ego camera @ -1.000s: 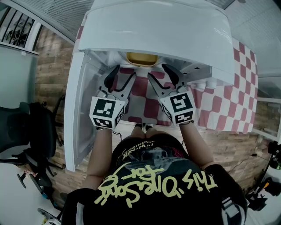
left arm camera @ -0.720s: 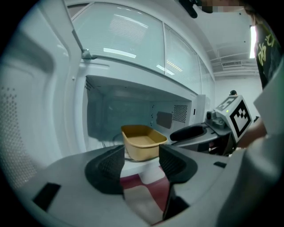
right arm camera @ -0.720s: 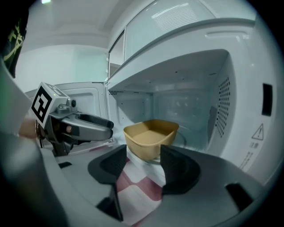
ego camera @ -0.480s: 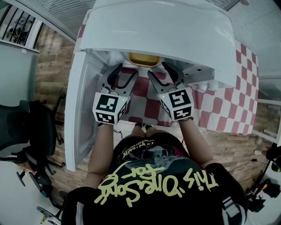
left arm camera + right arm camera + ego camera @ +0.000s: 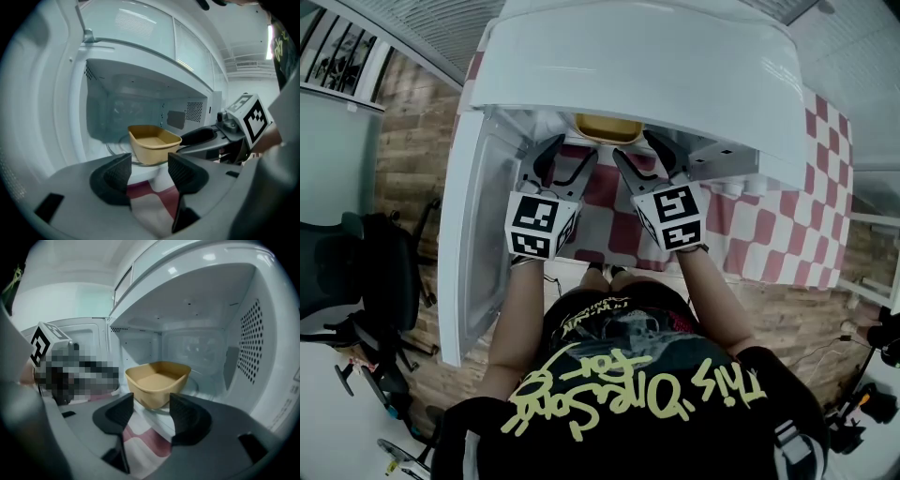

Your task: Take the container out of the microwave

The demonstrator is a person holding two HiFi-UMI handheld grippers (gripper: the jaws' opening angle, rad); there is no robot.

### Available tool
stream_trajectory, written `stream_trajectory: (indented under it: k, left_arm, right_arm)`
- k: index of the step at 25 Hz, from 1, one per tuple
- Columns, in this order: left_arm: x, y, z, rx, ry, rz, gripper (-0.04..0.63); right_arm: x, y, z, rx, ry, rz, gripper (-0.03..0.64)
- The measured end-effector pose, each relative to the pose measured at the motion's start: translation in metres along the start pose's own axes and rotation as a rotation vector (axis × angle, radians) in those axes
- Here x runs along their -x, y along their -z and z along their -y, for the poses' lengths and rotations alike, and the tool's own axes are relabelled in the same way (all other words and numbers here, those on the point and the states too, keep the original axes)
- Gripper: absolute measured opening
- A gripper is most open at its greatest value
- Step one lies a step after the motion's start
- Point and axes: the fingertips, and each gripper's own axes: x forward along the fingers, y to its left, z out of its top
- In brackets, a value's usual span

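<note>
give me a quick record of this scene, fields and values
microwave: white, door open on the left
container: tan, empty, on the glass plate inside the microwave
left tongs: open, empty, short of the container
right tongs: open, empty, short of the container
surface: red and white checked cloth under the microwave

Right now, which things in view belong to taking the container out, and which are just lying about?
Job in hand:
- yellow container, inside the microwave
- white microwave, its door open
- left tool and right tool, both open and empty, in front of the opening

Lying about:
- black office chair
- red-and-white checked cloth
</note>
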Motion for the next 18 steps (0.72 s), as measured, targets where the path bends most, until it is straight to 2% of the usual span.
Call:
stream_trajectory:
  k: [18]
  left_arm:
    - [-0.02, 0.007, -0.004, -0.064, 0.022, -0.054, 0.236]
  right_arm:
    - [-0.009, 0.002, 0.001, 0.015, -0.007, -0.008, 0.227]
